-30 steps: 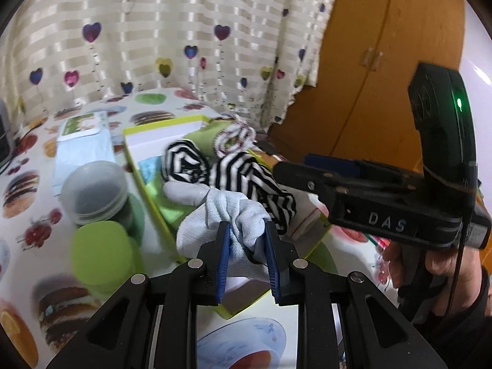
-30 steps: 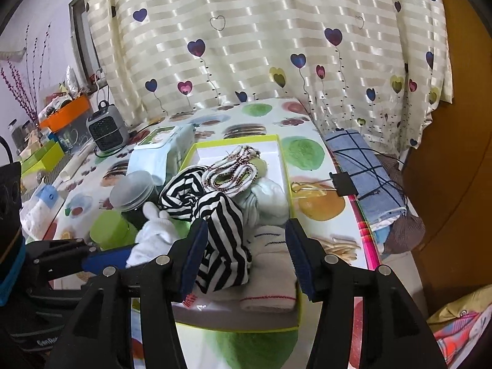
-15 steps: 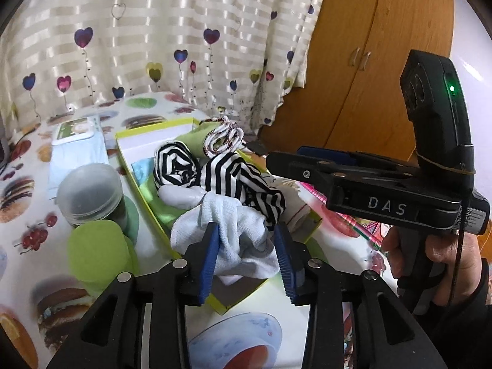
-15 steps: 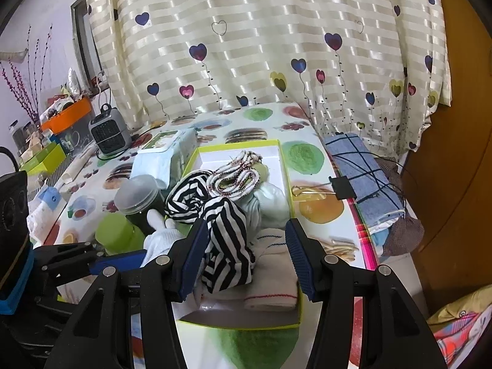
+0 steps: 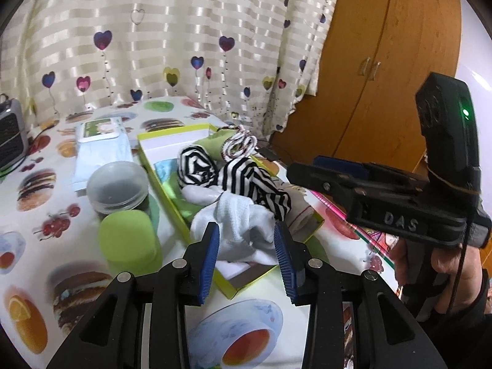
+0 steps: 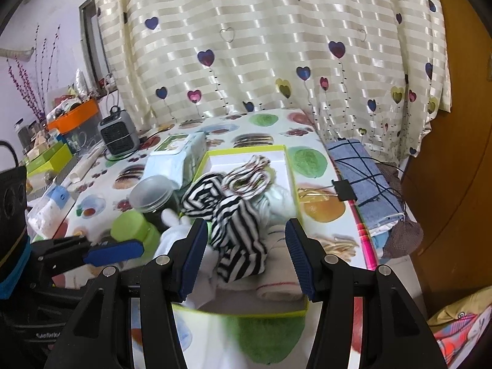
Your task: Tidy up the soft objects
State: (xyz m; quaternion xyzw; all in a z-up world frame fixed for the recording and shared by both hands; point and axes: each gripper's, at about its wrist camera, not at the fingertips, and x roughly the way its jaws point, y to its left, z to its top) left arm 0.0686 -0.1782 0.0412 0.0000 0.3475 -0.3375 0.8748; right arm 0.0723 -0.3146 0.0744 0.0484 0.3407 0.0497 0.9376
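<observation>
- White sock point(image 5: 236, 230) lies bunched at the near end of your green tray point(image 5: 172, 196), low in the centre of the left wrist frame, its edge spilling over the near rim.
- Your left gripper point(image 5: 247, 256) has its jaws spread wide, one blue pad on each side of the sock; neither pad presses it, so it holds nothing.
- Your right gripper point(image 6: 246, 259) is also wide open and empty, hanging over the near end of the tray point(image 6: 292, 181) in the lower centre of its own frame.
- Between its pads you see the striped cloth point(image 6: 236, 230), black and white, draped over a folded towel point(image 6: 276, 283); in the left view the cloth point(image 5: 246, 181) sits just behind the sock, touching it.
- A rolled striped bundle point(image 5: 195, 166) and a coil of patterned cord point(image 5: 240, 144) lie further back in the tray.
- Left of the tray in the left view stand a green cup point(image 5: 127, 240) and a clear lidded jar point(image 5: 117, 184), side by side and close to the rim.
- A wipes pack point(image 5: 101, 147) lies behind the jar, upper left.
</observation>
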